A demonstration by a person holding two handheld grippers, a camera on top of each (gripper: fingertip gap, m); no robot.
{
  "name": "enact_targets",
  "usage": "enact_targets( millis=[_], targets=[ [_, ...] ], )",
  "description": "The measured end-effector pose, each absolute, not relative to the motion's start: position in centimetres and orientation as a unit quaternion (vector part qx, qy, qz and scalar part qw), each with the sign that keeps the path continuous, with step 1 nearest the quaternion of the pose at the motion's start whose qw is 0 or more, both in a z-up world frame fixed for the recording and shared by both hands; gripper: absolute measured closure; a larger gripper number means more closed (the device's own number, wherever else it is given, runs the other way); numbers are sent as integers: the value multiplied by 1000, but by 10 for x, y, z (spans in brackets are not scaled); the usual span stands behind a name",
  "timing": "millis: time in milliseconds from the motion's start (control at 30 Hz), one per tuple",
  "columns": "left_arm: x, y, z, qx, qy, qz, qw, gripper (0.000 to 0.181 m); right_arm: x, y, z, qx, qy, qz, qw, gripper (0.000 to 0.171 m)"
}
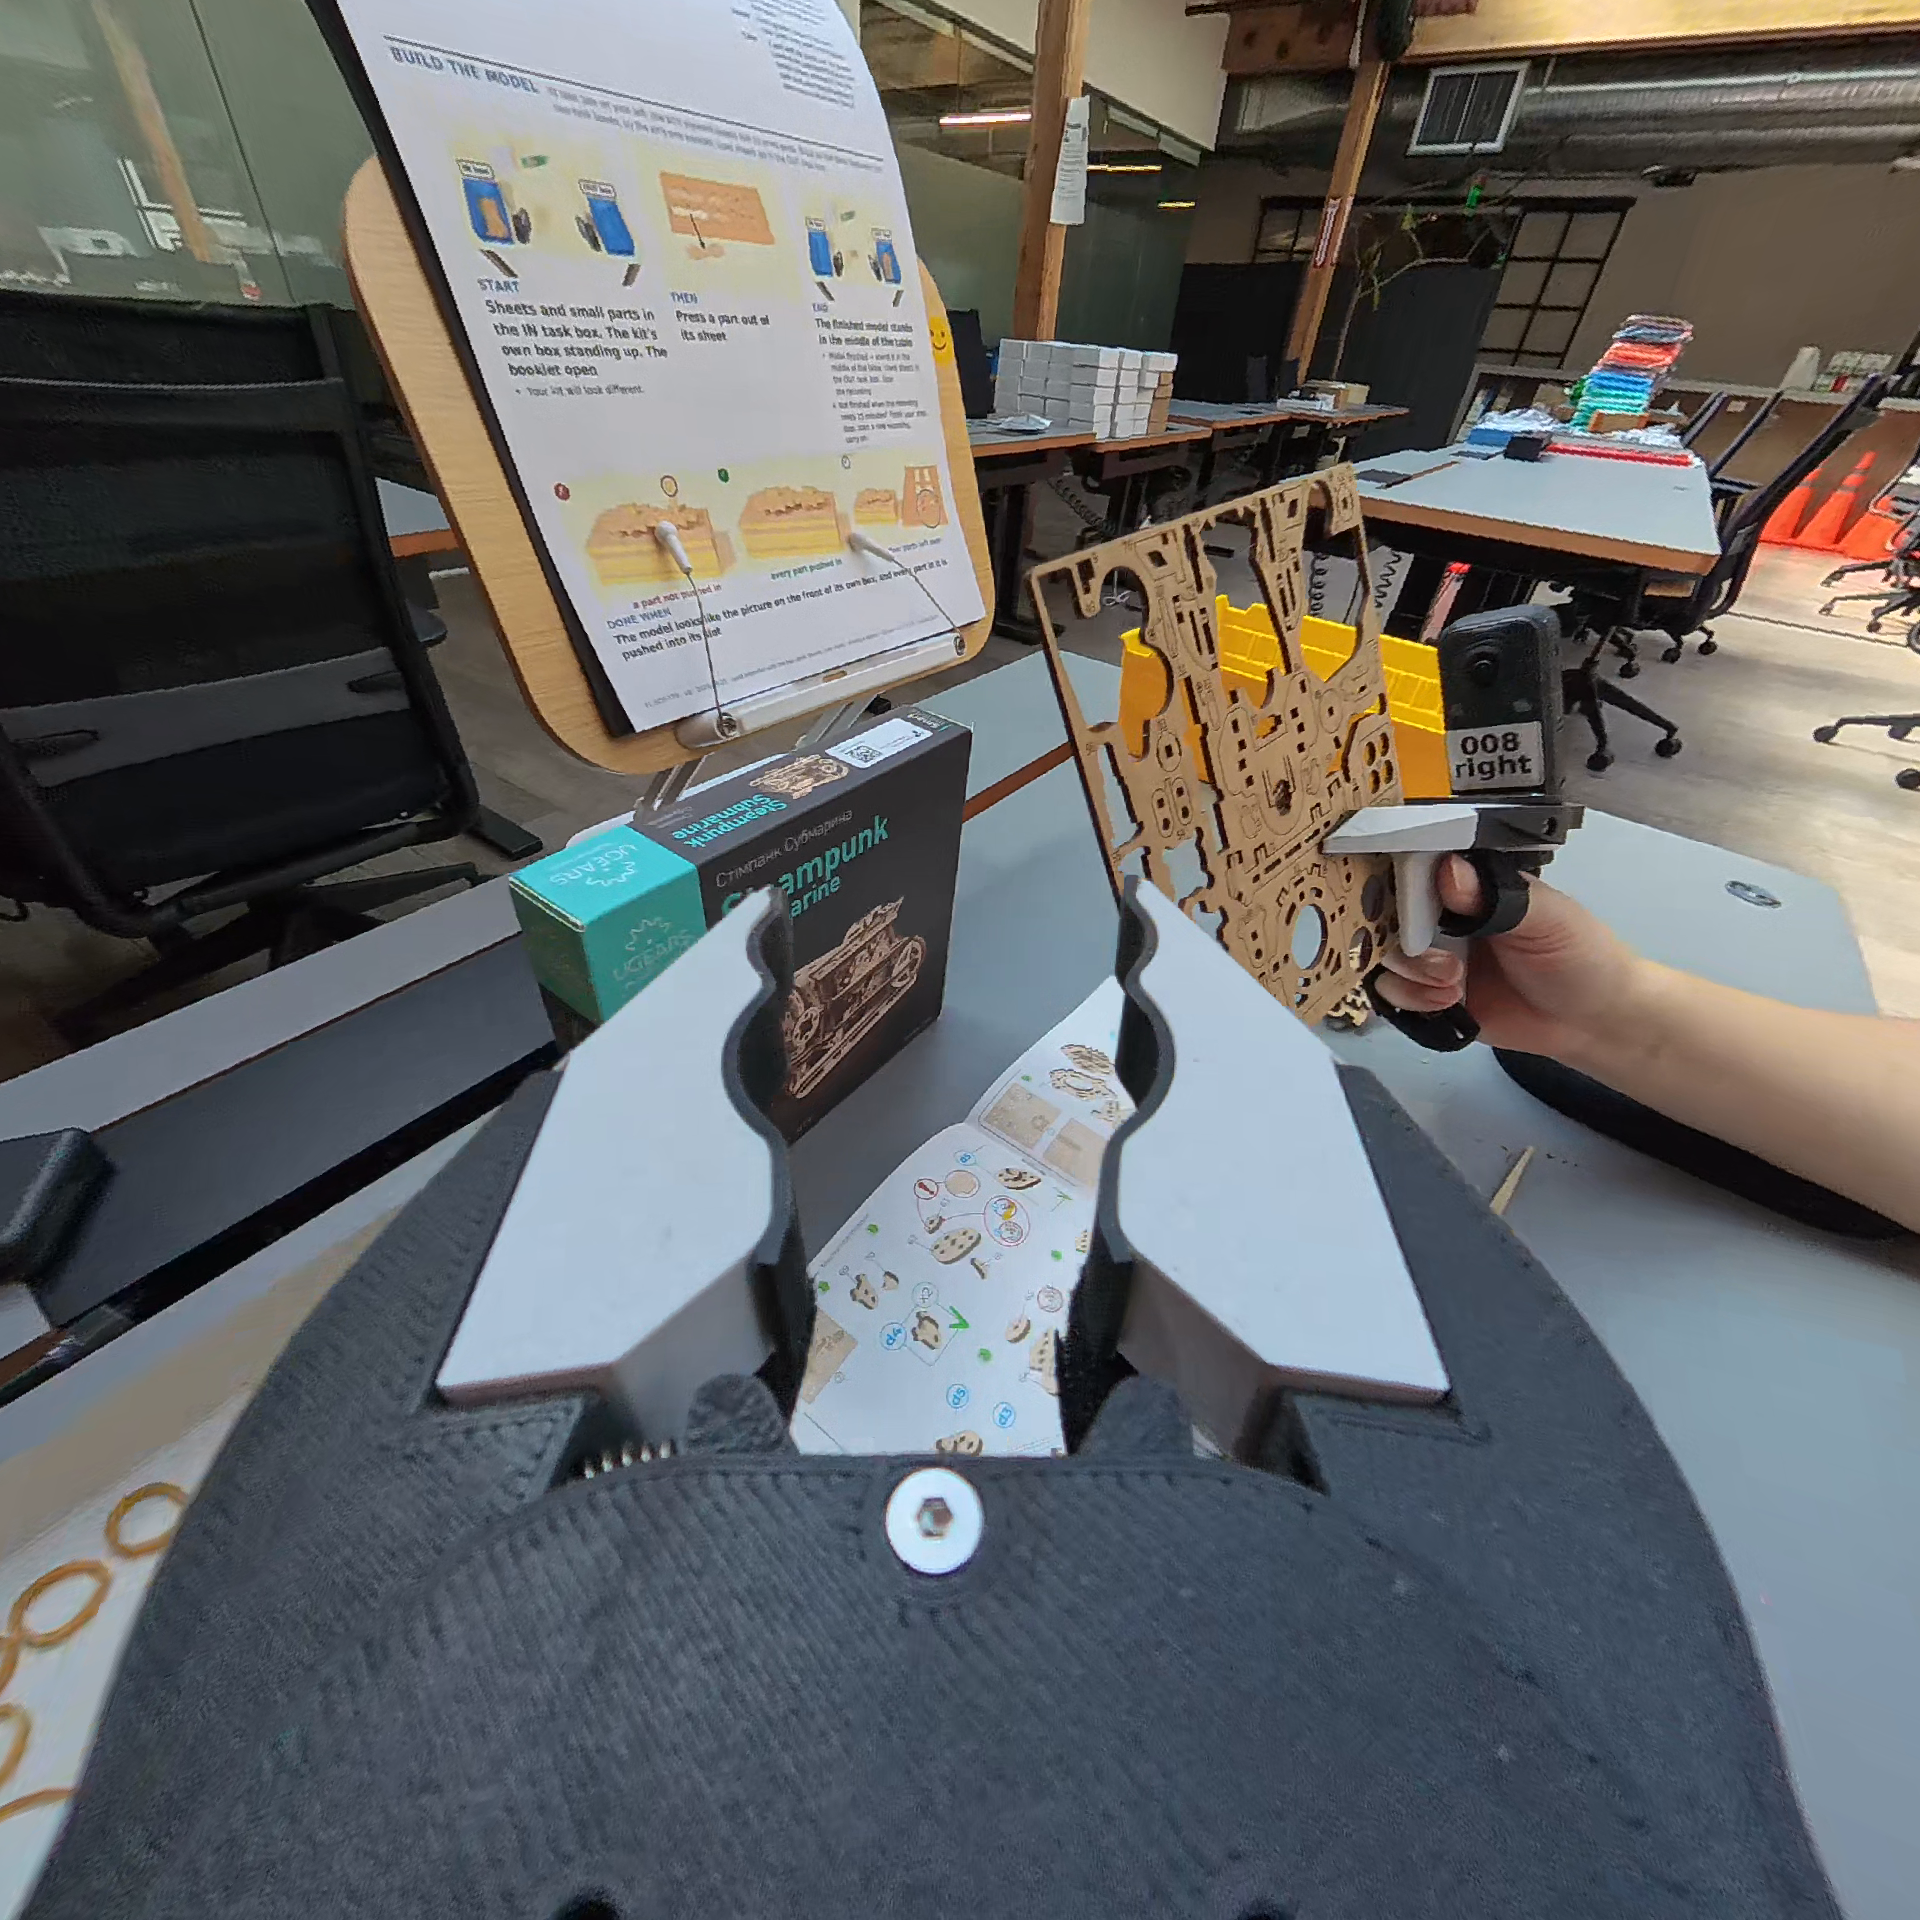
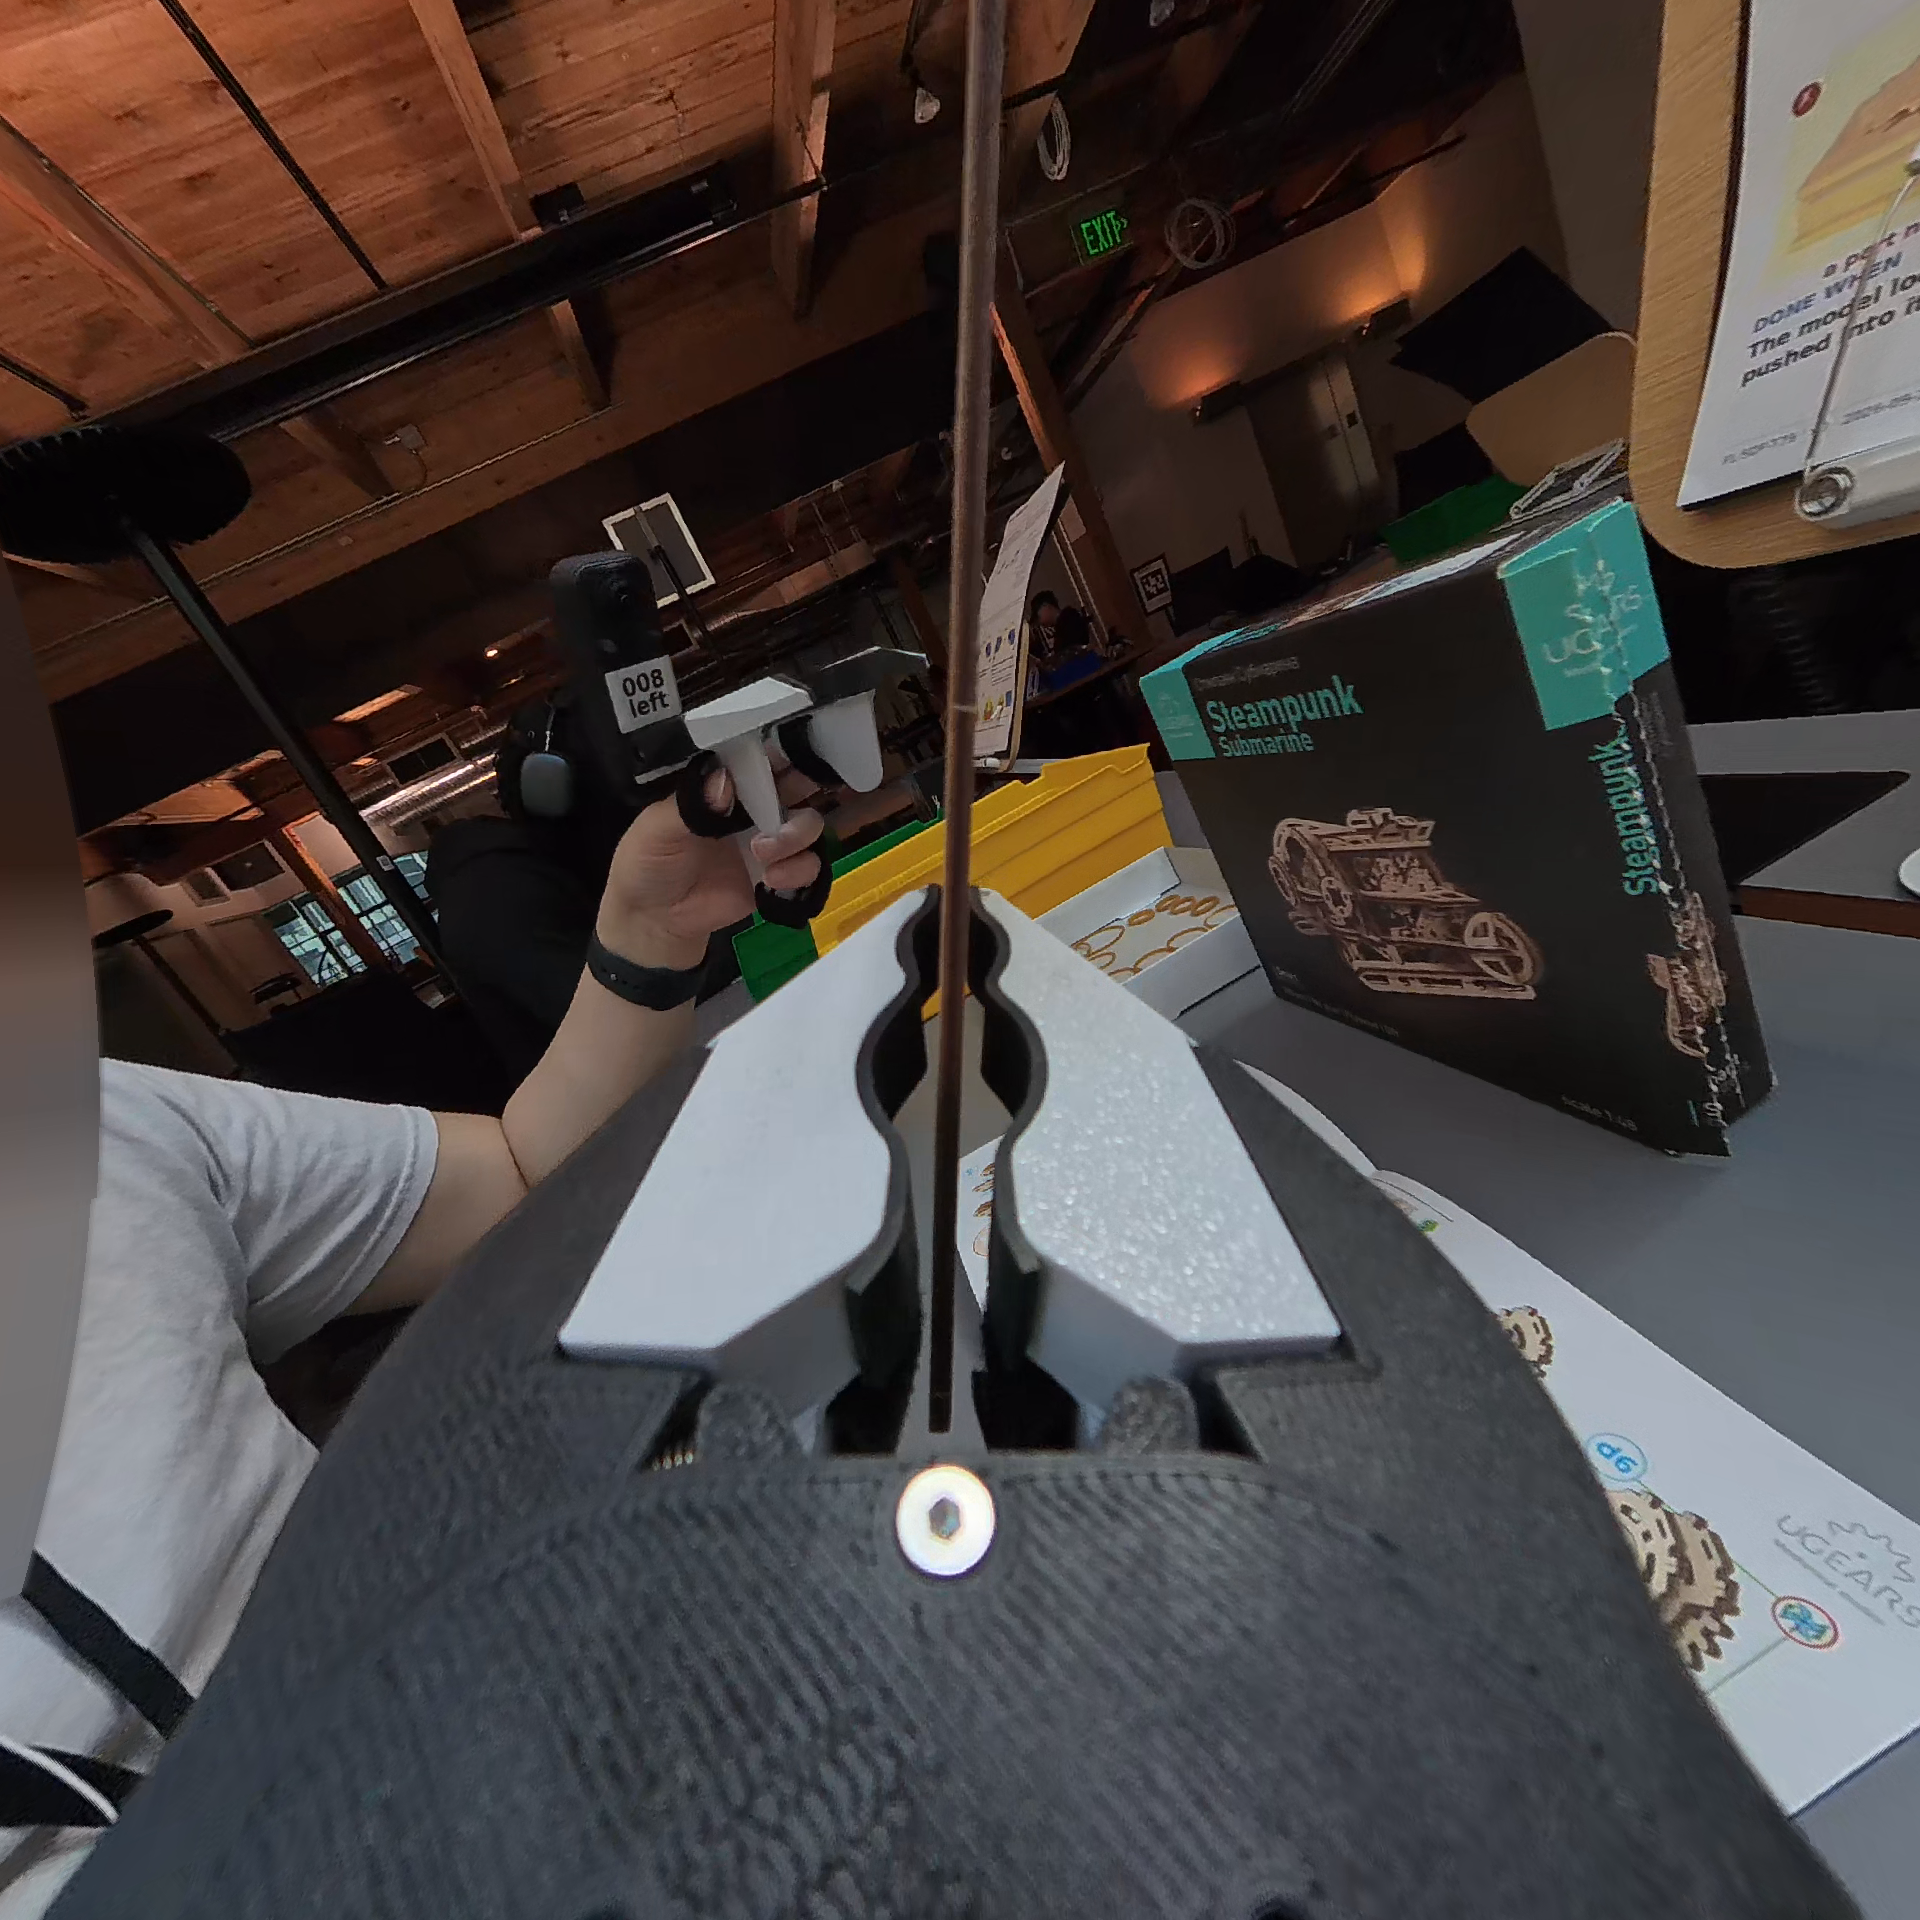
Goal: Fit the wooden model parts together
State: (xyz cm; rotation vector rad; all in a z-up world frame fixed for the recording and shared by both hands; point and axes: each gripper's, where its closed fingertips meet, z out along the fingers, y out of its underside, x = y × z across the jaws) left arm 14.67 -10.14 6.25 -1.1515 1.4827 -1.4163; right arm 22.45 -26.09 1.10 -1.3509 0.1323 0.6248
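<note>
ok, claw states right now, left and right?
Left claw: open, empty.
Right claw: closed on the wooden parts sheet, held upright.

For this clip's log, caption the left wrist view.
Open left gripper above the booklet; right gripper holds up the wooden sheet.

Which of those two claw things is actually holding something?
The right gripper: it is clamped on the wooden parts sheet, held upright above the table. The left gripper is open and empty.

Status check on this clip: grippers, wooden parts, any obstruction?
Right gripper shut on wooden sheet, held upright above the table. Left gripper open, empty, over the open booklet. No part pressed out yet. Nothing between them.
</note>
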Motion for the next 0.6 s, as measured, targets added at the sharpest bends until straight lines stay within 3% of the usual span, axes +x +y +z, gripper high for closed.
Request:
enact_targets(
  millis=[367,600],
  targets=[
    [153,-139,33,-429,623,-595,273,105,213,-257,7,-630,42,293,718,170],
    [164,-156,1,-454,620,-614,180,109,219,-259,10,-607,82,338,715,170]
  ],
)
